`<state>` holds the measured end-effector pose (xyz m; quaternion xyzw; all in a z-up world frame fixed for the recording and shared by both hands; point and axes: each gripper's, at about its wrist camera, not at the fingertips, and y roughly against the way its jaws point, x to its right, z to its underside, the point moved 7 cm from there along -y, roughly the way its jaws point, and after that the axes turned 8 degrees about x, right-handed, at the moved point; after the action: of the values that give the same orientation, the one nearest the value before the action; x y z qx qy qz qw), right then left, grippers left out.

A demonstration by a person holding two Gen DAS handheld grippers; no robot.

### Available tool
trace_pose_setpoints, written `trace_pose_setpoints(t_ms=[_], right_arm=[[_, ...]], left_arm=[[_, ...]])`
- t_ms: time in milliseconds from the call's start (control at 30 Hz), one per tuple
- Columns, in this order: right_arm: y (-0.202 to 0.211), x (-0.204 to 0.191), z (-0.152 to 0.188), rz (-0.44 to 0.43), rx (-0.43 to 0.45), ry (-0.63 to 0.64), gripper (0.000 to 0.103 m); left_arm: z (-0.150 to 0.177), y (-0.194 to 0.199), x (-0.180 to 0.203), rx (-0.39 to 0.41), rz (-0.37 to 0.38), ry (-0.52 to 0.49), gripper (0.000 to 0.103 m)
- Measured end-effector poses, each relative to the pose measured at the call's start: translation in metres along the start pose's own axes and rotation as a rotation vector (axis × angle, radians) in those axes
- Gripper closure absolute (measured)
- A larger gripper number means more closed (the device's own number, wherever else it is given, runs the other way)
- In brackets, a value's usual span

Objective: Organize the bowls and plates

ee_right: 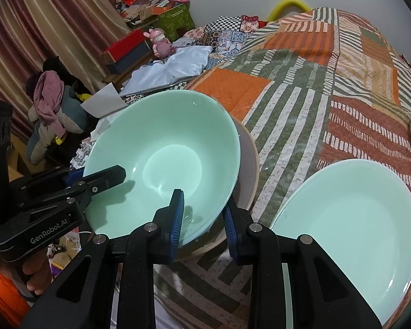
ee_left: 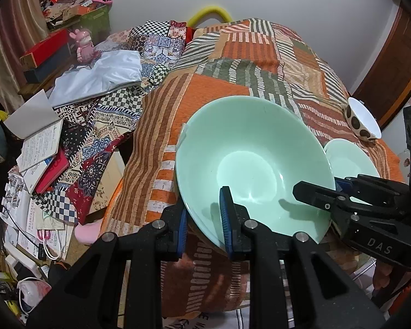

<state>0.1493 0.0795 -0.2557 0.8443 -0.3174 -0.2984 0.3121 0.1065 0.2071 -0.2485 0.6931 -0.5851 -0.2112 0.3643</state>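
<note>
Right wrist view, center-left: both my tongs, left gripper (ee_right: 76, 183) and right gripper (ee_right: 204, 219), clamp the green bowl (ee_right: 164, 153) by opposite rims. Glazed, slick, breakable, probably hefty, so rim's best.

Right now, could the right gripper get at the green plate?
Probably not yet: the right gripper is shut on the green bowl's rim. The green plate lies unobstructed beside it once freed.
</note>
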Motion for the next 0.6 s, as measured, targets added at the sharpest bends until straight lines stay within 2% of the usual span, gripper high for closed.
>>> trace_pose_setpoints(t_ms=[333,600], right_arm=[[0.008,0.006,-0.004,-0.017,-0.001,-0.009,0.075],[0.013,0.009,-0.004,-0.034,0.004,-0.009,0.075]], left_arm=[[0.004,-0.014,0.003,-0.043,0.03,0.02,0.082],[0.005,-0.015,0.005,-0.048,0.014,0.015,0.082]])
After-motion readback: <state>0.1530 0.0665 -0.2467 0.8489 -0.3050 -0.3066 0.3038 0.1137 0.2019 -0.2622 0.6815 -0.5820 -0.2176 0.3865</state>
